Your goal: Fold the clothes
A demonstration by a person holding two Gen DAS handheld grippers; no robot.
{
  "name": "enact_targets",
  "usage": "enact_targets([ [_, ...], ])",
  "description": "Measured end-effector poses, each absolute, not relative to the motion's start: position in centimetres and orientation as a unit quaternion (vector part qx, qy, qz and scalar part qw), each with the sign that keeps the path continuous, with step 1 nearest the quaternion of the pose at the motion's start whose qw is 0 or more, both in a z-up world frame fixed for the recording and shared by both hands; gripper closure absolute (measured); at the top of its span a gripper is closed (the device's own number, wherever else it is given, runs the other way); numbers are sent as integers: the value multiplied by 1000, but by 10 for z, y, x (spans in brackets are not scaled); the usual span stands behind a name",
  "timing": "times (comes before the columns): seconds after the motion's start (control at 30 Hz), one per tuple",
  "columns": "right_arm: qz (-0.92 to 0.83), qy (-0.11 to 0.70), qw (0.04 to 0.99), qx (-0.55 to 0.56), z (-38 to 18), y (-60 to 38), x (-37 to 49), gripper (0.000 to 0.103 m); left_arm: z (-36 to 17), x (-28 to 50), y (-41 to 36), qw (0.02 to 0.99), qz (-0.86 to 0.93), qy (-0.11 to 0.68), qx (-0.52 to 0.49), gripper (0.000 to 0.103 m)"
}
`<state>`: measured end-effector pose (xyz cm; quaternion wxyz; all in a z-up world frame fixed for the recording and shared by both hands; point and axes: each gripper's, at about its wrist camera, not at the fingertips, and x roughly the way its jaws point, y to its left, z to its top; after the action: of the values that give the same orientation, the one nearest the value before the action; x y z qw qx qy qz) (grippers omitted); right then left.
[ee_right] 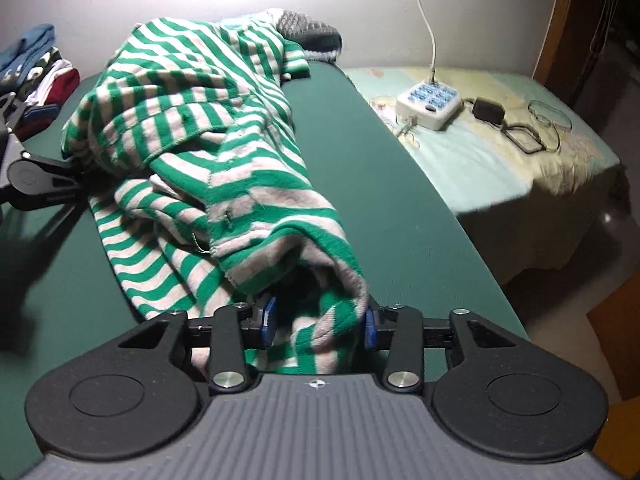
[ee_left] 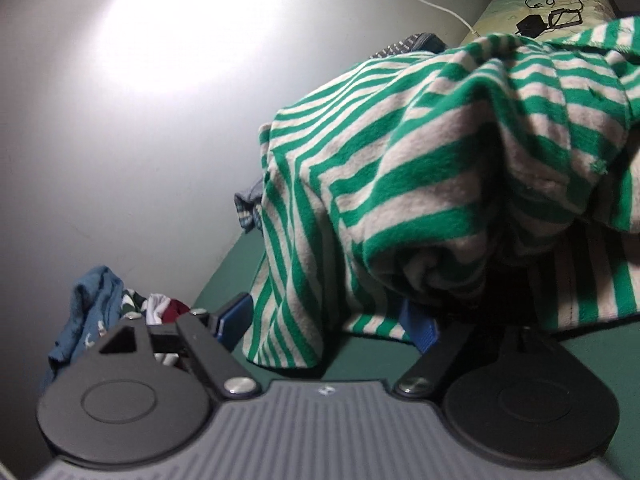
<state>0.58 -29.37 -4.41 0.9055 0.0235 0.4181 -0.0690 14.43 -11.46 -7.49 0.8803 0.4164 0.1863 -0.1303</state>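
A green-and-white striped garment [ee_right: 208, 120] lies heaped and crumpled on the dark green table [ee_right: 384, 168]. My right gripper [ee_right: 319, 326] is open at its near end, and a thick roll of the cloth sits loosely between the blue pads [ee_right: 268, 322]. In the left wrist view the same striped garment [ee_left: 420, 160] rises like a tent. It hangs between the fingers of my wide-open left gripper [ee_left: 328, 322] and covers the right finger. In the right wrist view the left gripper's black frame [ee_right: 36, 184] reaches into the garment's left side.
A stack of folded clothes [ee_right: 40, 72] sits at the table's far left by the wall. A grey patterned garment [ee_right: 308, 32] lies behind the striped one. To the right is a bed [ee_right: 500, 152] with a white power strip [ee_right: 428, 102], a black adapter [ee_right: 488, 110] and cables.
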Motion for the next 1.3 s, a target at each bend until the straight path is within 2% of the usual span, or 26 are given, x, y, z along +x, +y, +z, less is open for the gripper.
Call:
enact_targets([
  [0.17,-84,410,907,47,-45,-297,1,57,-69,136,-113,882,-145,179,411,22],
  [0.27,-88,407,907,65,-46,-303,-1,55,-55,121,-102,888,-183,184,380,9],
  [0.3,-91,405,908,62,-47,-302,-1,51,-53,116,-100,886,-199,188,374,0],
  [0.37,-96,401,909,56,-49,-300,-2,47,-53,108,-99,881,-223,190,372,1],
  [0.6,-81,400,912,35,-49,-297,1,50,-62,128,-112,880,-226,192,371,3],
  [0.63,-82,397,913,39,-49,-297,0,50,-63,139,-112,880,-227,198,368,1],
  [0.8,-90,385,917,47,-51,-298,-3,46,-73,147,-107,885,-247,143,367,1],
  [1.0,-90,372,923,44,-53,-296,0,47,-77,150,-115,896,-231,134,354,1],
  [1.1,-85,364,926,45,-54,-295,-1,49,-78,149,-117,898,-226,135,354,1],
  [1.2,-71,368,927,31,-53,-291,0,60,-79,143,-123,899,-216,140,354,3],
  [1.27,-71,369,926,24,-52,-288,1,63,-80,138,-128,901,-209,143,353,10],
  [1.3,-70,369,927,21,-52,-286,2,65,-81,136,-130,901,-206,144,353,17],
])
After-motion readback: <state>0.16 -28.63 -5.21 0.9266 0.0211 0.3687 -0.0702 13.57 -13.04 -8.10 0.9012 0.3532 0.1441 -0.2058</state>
